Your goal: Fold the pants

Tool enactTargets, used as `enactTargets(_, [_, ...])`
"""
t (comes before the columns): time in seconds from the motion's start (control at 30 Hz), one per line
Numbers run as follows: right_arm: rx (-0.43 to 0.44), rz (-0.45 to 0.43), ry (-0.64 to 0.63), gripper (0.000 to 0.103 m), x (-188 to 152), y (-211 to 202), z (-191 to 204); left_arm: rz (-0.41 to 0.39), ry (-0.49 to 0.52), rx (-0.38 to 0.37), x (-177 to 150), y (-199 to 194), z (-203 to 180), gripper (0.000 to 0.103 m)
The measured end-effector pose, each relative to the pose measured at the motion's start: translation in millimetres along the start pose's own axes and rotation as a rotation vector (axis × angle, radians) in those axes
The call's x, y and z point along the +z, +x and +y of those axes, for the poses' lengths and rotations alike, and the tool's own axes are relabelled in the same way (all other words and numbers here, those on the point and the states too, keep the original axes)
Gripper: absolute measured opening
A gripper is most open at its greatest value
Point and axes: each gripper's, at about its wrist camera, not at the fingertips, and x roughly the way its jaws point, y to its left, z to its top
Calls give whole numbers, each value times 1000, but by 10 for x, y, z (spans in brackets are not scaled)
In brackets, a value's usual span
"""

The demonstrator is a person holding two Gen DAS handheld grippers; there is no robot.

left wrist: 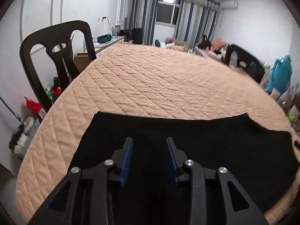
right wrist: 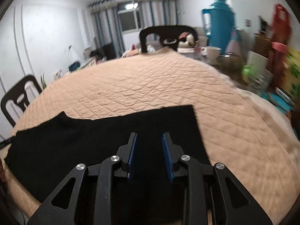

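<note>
2 tools (left wrist: 150, 140) (right wrist: 149, 136) over 1 pants (left wrist: 215, 140)

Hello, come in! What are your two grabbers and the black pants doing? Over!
Left gripper open, right gripper open, both over the cloth. Black pants flat on the quilt. Nothing lies on them.

Table (left wrist: 159, 78) covered by a tan quilted cloth (right wrist: 150, 82). Black pants (left wrist: 206, 140) spread flat along the near edge, directly on the cloth.
</note>
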Motion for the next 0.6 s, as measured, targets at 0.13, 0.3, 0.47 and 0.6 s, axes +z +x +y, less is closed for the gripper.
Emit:
enactTargets(0.13, [-17, 51, -23, 28, 108, 260, -19, 80, -1, -1, 56, 227, 26, 38])
enactTargets(0.3, [-13, 120, 14, 28, 91, 434, -156, 74, -8, 11, 36, 172, 42, 39])
enactTargets(0.47, [-64, 71, 24, 28, 28, 219, -223, 56, 17, 57, -3, 48, 25, 39])
enactTargets(0.6, [-53, 48, 30, 28, -140, 6, -221, 46, 21, 81, -99, -45, 56, 39])
